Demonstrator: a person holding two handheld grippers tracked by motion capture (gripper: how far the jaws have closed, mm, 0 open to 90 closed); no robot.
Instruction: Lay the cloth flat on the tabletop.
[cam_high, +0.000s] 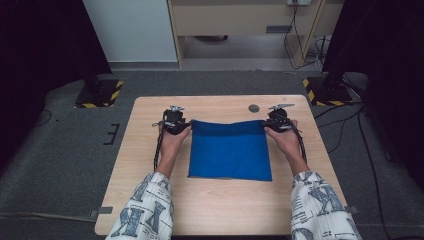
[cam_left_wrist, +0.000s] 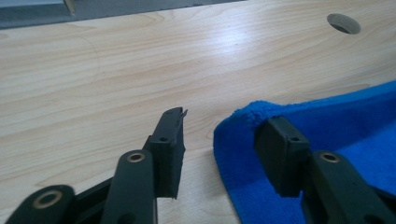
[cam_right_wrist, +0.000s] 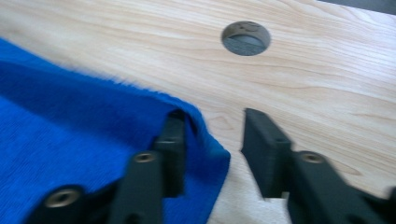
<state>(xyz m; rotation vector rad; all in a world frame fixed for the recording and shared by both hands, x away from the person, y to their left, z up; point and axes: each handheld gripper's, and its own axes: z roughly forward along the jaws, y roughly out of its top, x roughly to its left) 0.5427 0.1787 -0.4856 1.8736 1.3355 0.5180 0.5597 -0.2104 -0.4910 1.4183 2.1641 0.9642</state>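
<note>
**Jaws apart at the blue cloth's far corners**

Patterned sleeves (cam_high: 145, 210) lowest in the high view, hands ahead. Left gripper (cam_left_wrist: 224, 135): jaws parted, one pad on bare wood, the other lying on the blue cloth (cam_left_wrist: 336, 135), its fluffy rolled corner between them, unpinched. Right gripper (cam_right_wrist: 212, 135): likewise spread, cloth corner draped over one finger (cam_right_wrist: 173, 140). Pale grained table (cam_high: 210, 210); round hole (cam_right_wrist: 246, 38) beyond the fingertips. Jaws slightly blurred.

Both forearms reach forward over the table, well apart. The left gripper (cam_high: 175, 121) and the right gripper (cam_high: 277, 120) have their jaws parted, pressing nothing.
</note>
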